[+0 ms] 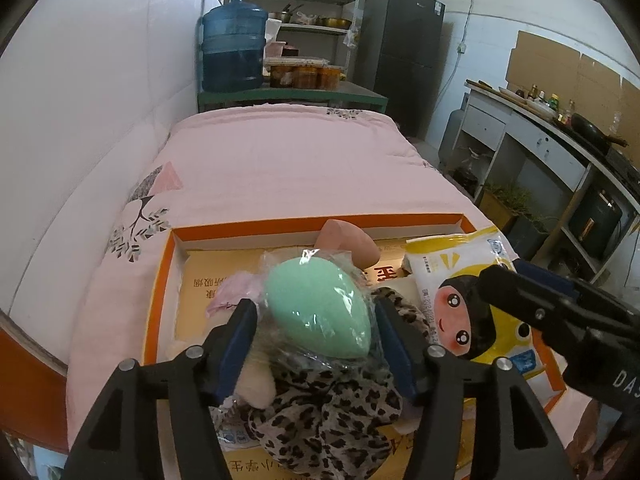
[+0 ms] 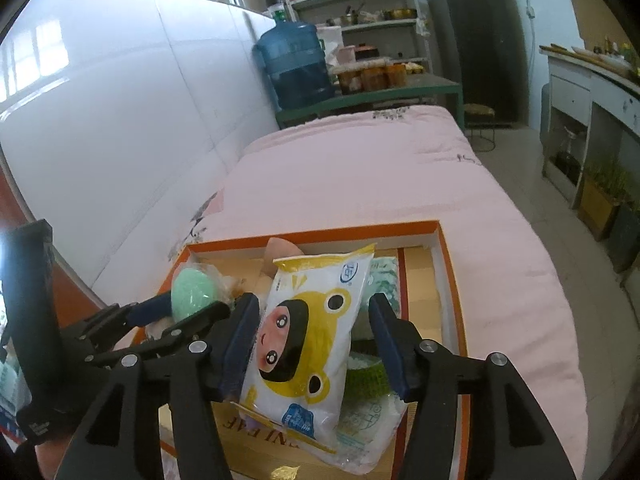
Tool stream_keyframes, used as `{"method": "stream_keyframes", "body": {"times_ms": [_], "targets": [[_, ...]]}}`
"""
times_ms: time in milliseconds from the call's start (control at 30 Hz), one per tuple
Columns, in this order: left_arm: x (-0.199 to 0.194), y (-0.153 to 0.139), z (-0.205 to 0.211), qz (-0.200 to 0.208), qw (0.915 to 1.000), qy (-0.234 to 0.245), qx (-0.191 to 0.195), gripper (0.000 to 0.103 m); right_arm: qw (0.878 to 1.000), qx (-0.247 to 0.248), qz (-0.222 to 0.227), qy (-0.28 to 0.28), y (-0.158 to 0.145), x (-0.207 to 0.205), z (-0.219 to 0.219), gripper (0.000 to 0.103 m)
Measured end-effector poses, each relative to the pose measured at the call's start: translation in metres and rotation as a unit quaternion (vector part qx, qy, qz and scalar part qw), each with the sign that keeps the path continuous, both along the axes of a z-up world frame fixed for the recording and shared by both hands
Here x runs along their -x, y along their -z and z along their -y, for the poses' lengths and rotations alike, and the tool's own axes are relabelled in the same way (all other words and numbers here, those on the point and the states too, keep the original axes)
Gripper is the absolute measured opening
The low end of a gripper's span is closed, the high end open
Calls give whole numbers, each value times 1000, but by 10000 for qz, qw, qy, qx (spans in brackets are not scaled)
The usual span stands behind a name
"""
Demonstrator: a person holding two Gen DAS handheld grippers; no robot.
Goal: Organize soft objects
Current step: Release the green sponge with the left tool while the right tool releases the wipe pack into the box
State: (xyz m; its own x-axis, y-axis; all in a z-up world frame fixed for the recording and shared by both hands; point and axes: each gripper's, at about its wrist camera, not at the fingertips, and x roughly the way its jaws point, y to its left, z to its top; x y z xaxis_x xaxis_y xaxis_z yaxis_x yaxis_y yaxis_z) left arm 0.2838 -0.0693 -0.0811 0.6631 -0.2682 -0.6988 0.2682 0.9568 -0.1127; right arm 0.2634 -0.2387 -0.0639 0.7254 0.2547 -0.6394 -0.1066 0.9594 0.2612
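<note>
Left wrist view: left gripper [image 1: 316, 332] sits low centre, jaws spread either side of the green sponge egg [image 1: 318, 308] in its clear wrap; pads beside it, not visibly pressing, so I read it as released.
Sponge egg's place: perched on the leopard-print cloth [image 1: 320, 412] inside the orange box [image 1: 160, 280], lower middle of frame.
Risk here: egg is round on a lumpy pile; a pad snagging the crinkly wrap on the way out could roll it off the heap.
Right gripper seen from here: black arm at right edge, over the yellow cartoon packet [image 1: 464, 312].

Right wrist view: right gripper [image 2: 312, 340] at lower centre, jaws wide, packet between them; left pad close to it, right pad clearly apart, so not gripped.
Packet's place: leaning on other soft packs in the box, tilted, centre of frame.
Risk here: propped packet may slide or flop toward the box's right wall.
Shared risk: both tools crowd lower left; they could knock together.
</note>
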Motion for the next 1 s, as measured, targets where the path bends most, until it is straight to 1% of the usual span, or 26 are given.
{"method": "stream_keyframes", "body": {"times_ms": [67, 133, 400, 633, 767, 1000], "targets": [[2, -1, 0, 34, 10000, 0, -3, 64, 10000, 43, 44, 16, -2, 1, 0, 63], [4, -3, 0, 64, 10000, 8, 9, 64, 9999, 109, 70, 24, -4, 3, -1, 64], [15, -12, 1, 228, 9997, 21, -10, 64, 9999, 113, 56, 40, -4, 8, -2, 64], [28, -25, -3, 433, 9991, 0, 47, 65, 9999, 111, 87, 94, -8, 17, 1, 64], [36, -30, -5, 538, 9985, -7, 58, 70, 9998, 151, 101, 114, -11, 25, 1, 64], [49, -39, -8, 622, 9980, -11, 128, 71, 9995, 225, 192, 141, -21, 41, -2, 64]]}}
